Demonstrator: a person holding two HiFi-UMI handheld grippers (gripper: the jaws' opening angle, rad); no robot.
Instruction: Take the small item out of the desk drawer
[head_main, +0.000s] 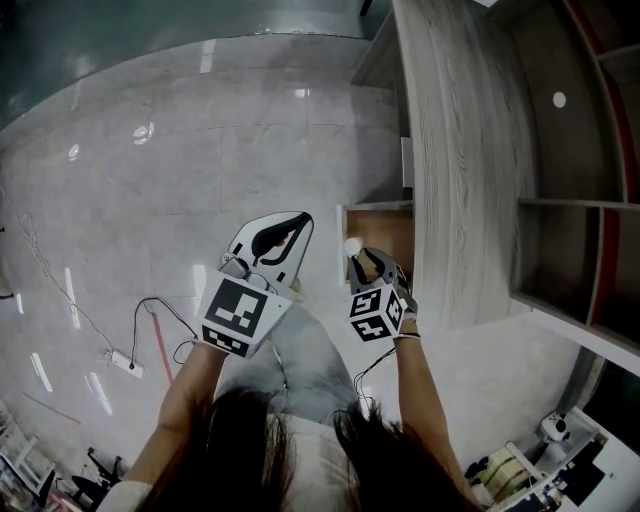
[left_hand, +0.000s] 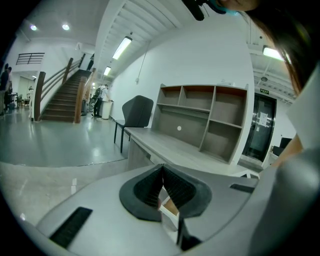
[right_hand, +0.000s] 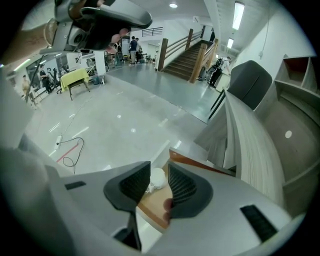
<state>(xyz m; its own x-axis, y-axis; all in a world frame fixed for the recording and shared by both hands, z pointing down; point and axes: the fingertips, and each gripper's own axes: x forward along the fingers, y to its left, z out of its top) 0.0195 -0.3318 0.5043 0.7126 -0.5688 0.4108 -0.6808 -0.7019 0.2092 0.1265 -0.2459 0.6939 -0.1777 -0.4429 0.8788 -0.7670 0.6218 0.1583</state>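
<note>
The wooden desk drawer stands pulled out from under the grey desk. A small white item lies in it near the front edge. My right gripper points steeply down over the drawer. In the right gripper view the white item shows in the gap between the jaws of my right gripper, which stand apart without pressing on it, above the drawer's floor. My left gripper hangs left of the drawer over the floor; in the left gripper view my left gripper has its pads meeting, nothing held.
A shelf unit sits at the back of the desk. A dark chair stands at the desk's far end. A power strip with cable lies on the shiny floor to the left. A staircase rises far off.
</note>
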